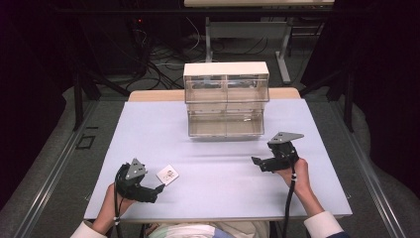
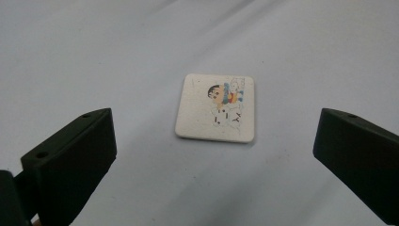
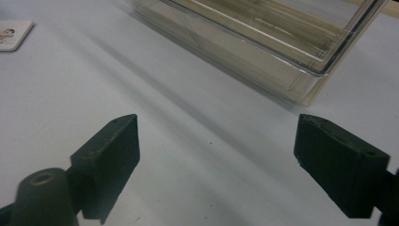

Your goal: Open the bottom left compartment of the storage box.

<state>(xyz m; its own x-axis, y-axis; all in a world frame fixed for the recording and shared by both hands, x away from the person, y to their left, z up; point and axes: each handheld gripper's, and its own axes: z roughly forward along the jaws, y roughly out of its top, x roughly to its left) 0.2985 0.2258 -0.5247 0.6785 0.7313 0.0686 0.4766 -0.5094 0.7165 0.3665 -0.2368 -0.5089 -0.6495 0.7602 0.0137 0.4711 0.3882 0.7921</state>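
Note:
A small white square tile (image 1: 168,174) with a cartoon figure printed on it lies flat on the pale table, near the front left. In the left gripper view the tile (image 2: 216,108) sits just ahead of the two black jaws, which stand wide apart with nothing between them. My left gripper (image 1: 159,188) is open, just short of the tile. My right gripper (image 1: 255,161) is open over the table at the right, facing left. A clear plastic drawer cabinet (image 1: 226,99) stands at the table's back middle, and its lower drawer (image 3: 263,37) is pulled out.
The pale table (image 1: 218,163) has bare surface between the two grippers and in front of the cabinet. Beyond its far edge are a dark floor, cables and metal frame legs (image 1: 282,54). The tile's corner (image 3: 14,34) appears at the upper left of the right gripper view.

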